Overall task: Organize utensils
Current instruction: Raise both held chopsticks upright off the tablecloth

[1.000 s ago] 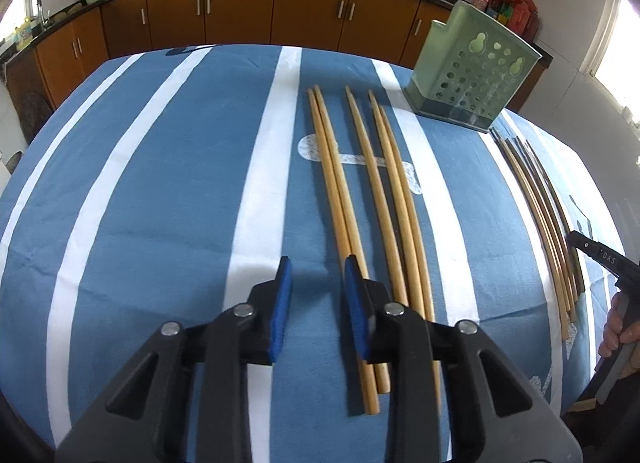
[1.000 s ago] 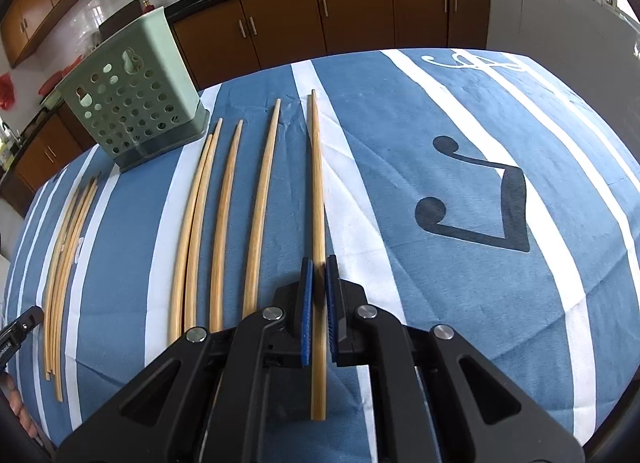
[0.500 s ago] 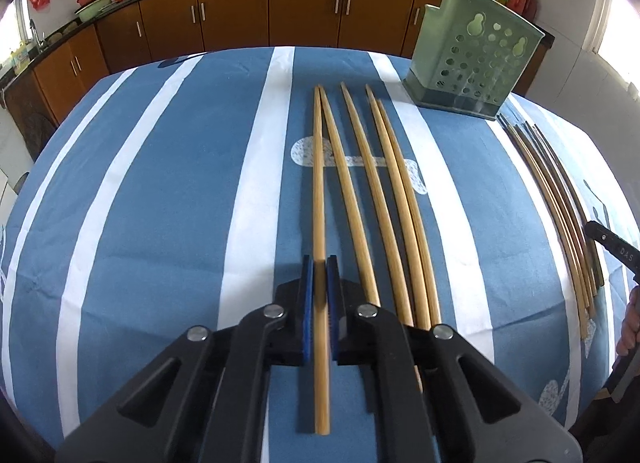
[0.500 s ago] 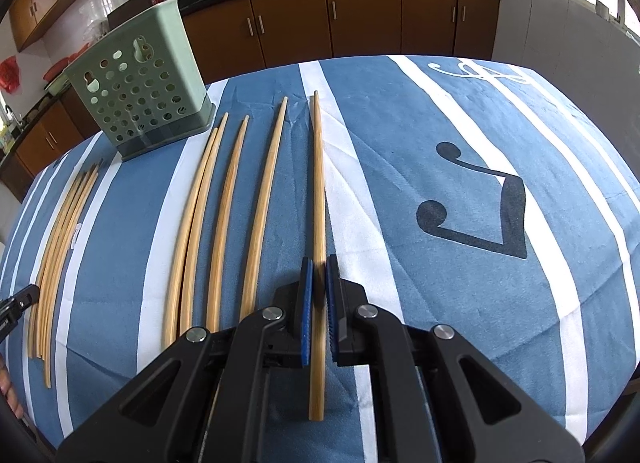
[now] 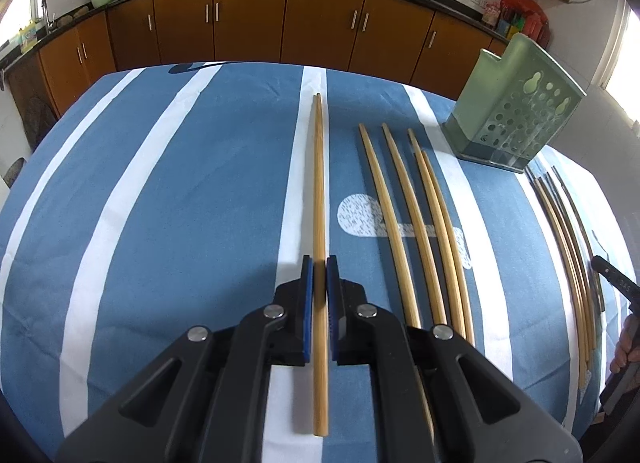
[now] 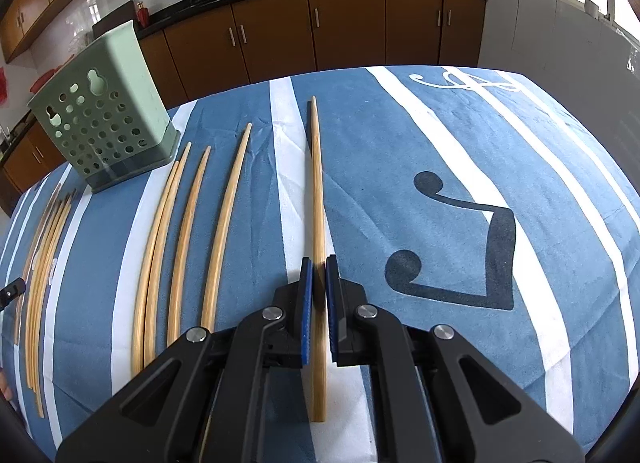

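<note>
Holder (image 5: 516, 119) of pale green perforated plastic, stood upright at the far right of the striped tablecloth (image 5: 180, 203) in the left wrist view and at the far left (image 6: 104, 131) in the right wrist view; contents hidden behind its walls, so could not tell. Left gripper (image 5: 318, 275) clamped tight on a pale chopstick (image 5: 319, 183), gripped between the blue pads toward its thick near end, with a short butt left sticking out nearer than the pads. Ran lengthwise from near to far, thin tip pointed away toward the cabinets. Right gripper (image 6: 319, 275) likewise closed on a second chopstick (image 6: 318, 191), held near its thick end, long axis near to far, tip aimed far. Four loose chopsticks (image 5: 400, 223) lay flat between the held one and the holder, roughly parallel, tips far. Slimmer, darker chopstick bundle (image 5: 568, 243) lay past the holder at the cloth's edge.
</note>
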`<state>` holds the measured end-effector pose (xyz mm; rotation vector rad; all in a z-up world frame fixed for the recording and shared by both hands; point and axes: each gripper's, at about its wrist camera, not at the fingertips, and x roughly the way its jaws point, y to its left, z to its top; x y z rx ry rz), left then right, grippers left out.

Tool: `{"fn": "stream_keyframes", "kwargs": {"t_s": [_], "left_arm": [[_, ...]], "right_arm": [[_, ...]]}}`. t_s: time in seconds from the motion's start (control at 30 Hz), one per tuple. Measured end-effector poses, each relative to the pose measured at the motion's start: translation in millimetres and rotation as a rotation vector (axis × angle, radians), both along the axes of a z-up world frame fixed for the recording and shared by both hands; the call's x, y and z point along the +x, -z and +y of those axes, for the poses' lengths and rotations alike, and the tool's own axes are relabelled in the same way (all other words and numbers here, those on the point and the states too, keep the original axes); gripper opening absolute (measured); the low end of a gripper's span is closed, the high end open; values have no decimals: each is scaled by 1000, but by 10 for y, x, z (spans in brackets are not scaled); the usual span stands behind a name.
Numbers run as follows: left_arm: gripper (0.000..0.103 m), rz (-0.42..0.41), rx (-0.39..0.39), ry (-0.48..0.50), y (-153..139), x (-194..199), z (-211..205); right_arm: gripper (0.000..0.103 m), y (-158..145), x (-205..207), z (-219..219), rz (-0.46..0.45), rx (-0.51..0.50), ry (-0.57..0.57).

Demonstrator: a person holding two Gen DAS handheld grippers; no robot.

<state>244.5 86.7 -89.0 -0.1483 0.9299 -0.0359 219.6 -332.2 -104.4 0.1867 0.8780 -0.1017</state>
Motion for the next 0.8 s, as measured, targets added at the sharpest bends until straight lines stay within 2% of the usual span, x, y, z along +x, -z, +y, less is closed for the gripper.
{"fn": "stream_keyframes", "kwargs": {"t_s": [0.2, 0.4, 0.63, 0.8], "left_arm": [[9, -12, -3, 9, 7, -194, -13], [9, -34, 56, 18, 28, -329, -78], [9, -36, 46, 11, 46, -320, -63], [9, -35, 86, 13, 46, -340, -111]], "right_arm": [[8, 1, -108, 4, -3, 17, -1], [8, 7, -217, 28, -19, 12, -4], [8, 6, -226, 24, -21, 12, -4], [8, 6, -242, 46, -18, -2, -6]]}}
